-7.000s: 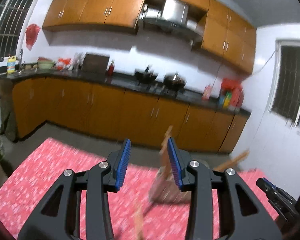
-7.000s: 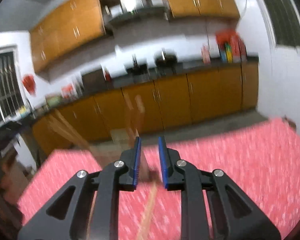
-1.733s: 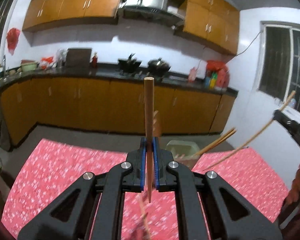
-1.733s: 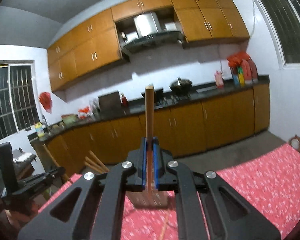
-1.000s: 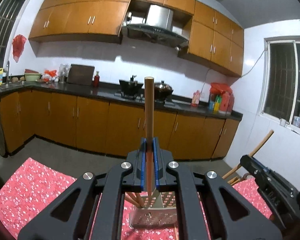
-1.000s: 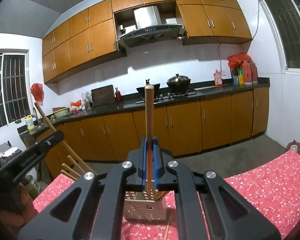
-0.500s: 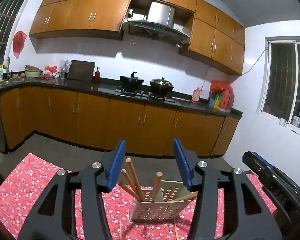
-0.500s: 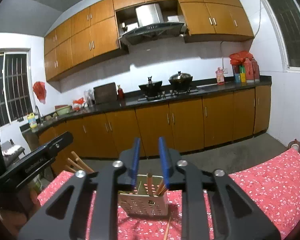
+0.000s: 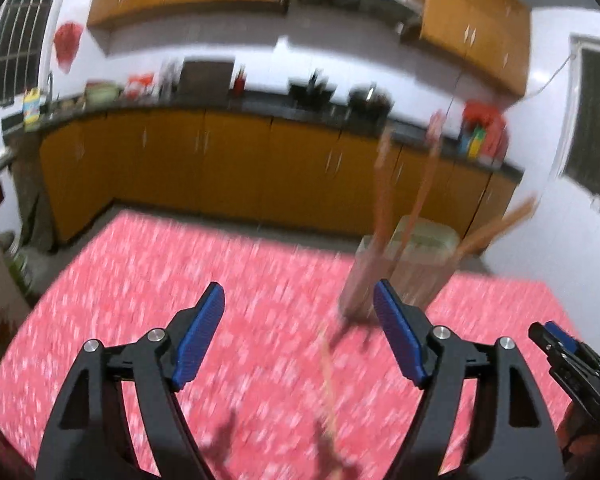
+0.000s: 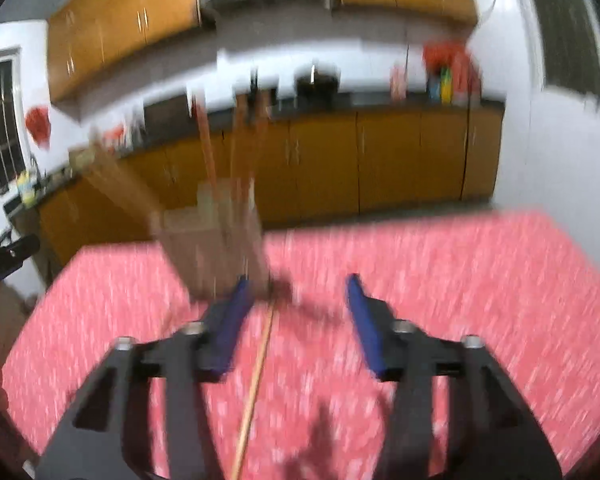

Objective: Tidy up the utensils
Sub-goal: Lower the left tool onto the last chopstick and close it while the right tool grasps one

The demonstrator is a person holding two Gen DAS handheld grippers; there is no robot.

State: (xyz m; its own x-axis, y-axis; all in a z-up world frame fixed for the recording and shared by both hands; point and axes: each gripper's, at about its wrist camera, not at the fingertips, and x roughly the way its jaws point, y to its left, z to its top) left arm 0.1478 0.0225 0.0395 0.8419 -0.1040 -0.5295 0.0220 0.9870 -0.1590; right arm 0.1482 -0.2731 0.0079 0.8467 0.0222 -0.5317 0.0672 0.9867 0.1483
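Both views are blurred by motion. A perforated utensil holder (image 9: 404,272) stands on the red tablecloth with several wooden chopsticks (image 9: 384,184) upright in it; it also shows in the right wrist view (image 10: 216,248). My left gripper (image 9: 300,336) is open and empty, left of and nearer than the holder. A loose chopstick (image 9: 328,376) lies on the cloth between its jaws. My right gripper (image 10: 296,320) is open and empty, just right of the holder. Another loose chopstick (image 10: 256,384) lies on the cloth beneath it.
The table with the red floral cloth (image 9: 140,280) fills the foreground; its far edge faces the orange kitchen cabinets (image 9: 220,168). My right gripper's tip shows at the right edge of the left wrist view (image 9: 560,356).
Both grippers have opened wider and tipped down towards the table. The holder has shifted right in the left view and left in the right view. The chopsticks held one second ago now stand in the holder.
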